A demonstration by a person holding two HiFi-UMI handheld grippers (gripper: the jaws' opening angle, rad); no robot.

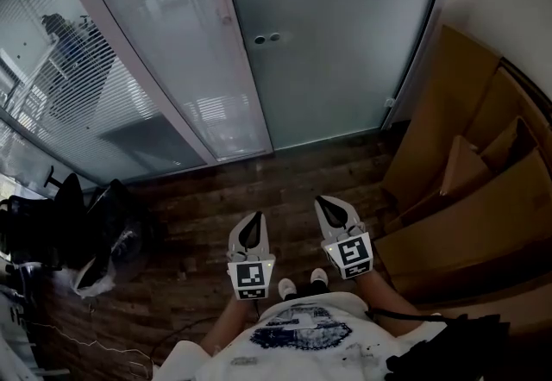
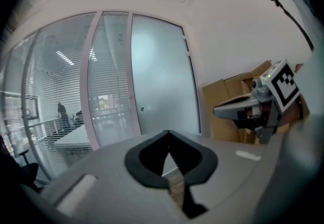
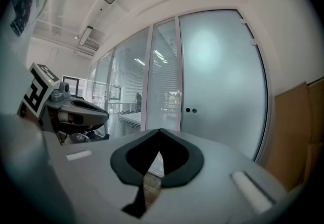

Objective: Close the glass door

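The frosted glass door (image 1: 345, 43), upper centre, stands well apart from your left gripper (image 1: 256, 217) and right gripper (image 1: 321, 200), both pressed together on nothing; pushing with such tips risks skidding across smooth glass.

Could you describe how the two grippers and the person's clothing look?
The left gripper and the right gripper have light grey jaws with black inner lining, tapering to a point. Each carries a white cube with black square markers. The person wears a white shirt with a dark blue print.
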